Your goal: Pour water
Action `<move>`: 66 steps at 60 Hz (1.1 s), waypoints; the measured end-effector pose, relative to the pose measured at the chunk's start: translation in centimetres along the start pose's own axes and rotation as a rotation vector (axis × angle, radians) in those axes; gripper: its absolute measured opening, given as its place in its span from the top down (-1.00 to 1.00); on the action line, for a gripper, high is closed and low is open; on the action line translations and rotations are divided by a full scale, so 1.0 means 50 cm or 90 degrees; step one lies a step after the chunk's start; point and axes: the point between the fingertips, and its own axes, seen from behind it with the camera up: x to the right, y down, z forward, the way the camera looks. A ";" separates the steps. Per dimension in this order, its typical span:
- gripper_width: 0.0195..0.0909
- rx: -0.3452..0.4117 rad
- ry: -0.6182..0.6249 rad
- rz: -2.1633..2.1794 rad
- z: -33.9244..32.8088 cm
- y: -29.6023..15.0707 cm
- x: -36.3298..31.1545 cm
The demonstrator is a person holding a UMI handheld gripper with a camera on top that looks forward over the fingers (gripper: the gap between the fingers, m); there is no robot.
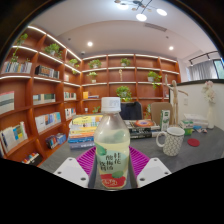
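I hold a clear plastic water bottle (112, 145) upright between my two fingers, my gripper (112, 170) clamped on its lower body: the pink pads (87, 160) press against it from both sides, at the level of its pale label with the red fruit picture. The bottle's white cap is on and tops the neck. Taking the bottle as my landmark: to its right, a little farther off on the dark grey table (195, 155), stands a white mug with dark dots (171, 140), its handle turned toward the bottle. Behind the bottle lies a stack of books (85, 128) on the table. Farther behind it, wooden bookshelves (40, 90) with books and small green plants line the walls
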 end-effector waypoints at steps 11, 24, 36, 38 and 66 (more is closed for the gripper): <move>0.45 0.016 -0.011 0.022 0.005 -0.003 0.006; 0.50 0.000 -0.007 0.073 0.012 -0.007 0.028; 0.50 -0.037 -0.003 0.289 0.059 -0.022 0.090; 0.50 -0.041 -0.008 0.329 0.070 -0.027 0.101; 0.50 0.045 -0.100 1.046 0.151 -0.158 0.222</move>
